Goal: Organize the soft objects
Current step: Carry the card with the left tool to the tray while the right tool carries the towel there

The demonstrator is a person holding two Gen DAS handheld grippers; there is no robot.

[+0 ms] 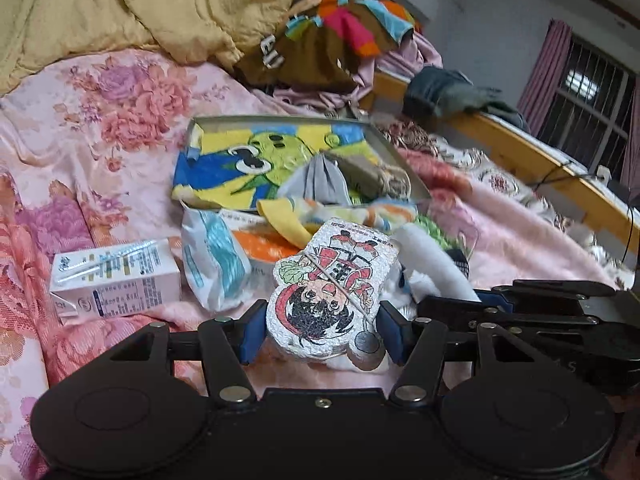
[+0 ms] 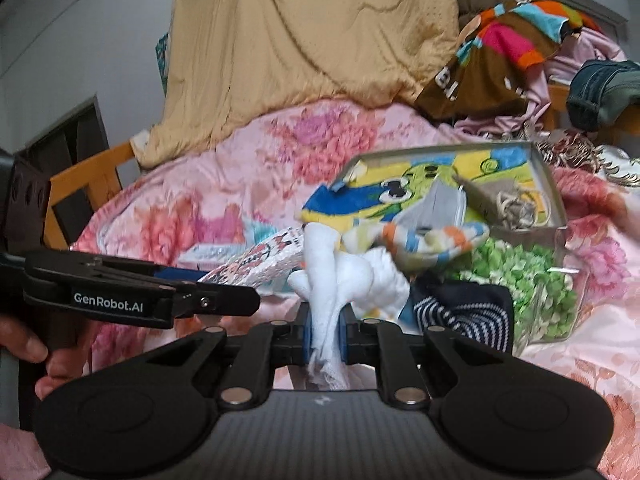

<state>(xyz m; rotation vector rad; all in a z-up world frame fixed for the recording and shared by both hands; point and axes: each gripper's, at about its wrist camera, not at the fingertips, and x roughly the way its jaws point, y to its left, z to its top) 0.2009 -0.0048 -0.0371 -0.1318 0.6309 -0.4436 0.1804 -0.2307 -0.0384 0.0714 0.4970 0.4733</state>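
A: What carries it all?

B: A bed under a pink floral satin cover (image 1: 120,92), with a tan quilt (image 1: 172,4) heaped at its head. Near the middle sits a shallow rectangular metal tin (image 1: 404,164) lined with a yellow-and-blue cartoon towel (image 1: 240,160); a grey cloth and a brown pouch already lie inside.

A: And the hand-held grippers?

B: The left hand-held gripper (image 1: 320,330) is clenched on a flat white foam cut-out printed with a cartoon girl (image 1: 332,280), held just short of the tin's near edge. The right hand-held gripper (image 2: 325,336) is pinching a bunched white cloth (image 2: 324,280), which stands up between its blue pads just beside the cut-out.

A: Smaller things?

B: A clear bag of green scraps (image 2: 532,280), a navy striped sock (image 2: 464,312), a white milk carton (image 1: 116,280) toward the bed's left edge.

A: What could go wrong?

B: I'd guess crowding. The two tools sit close, so carrying both loads to the tin together could knock them. The cloth trails loose and might drag the pastel striped sock (image 2: 424,244) draped at the tin's near edge. The cut-out is gripped low, so it could pivot out.
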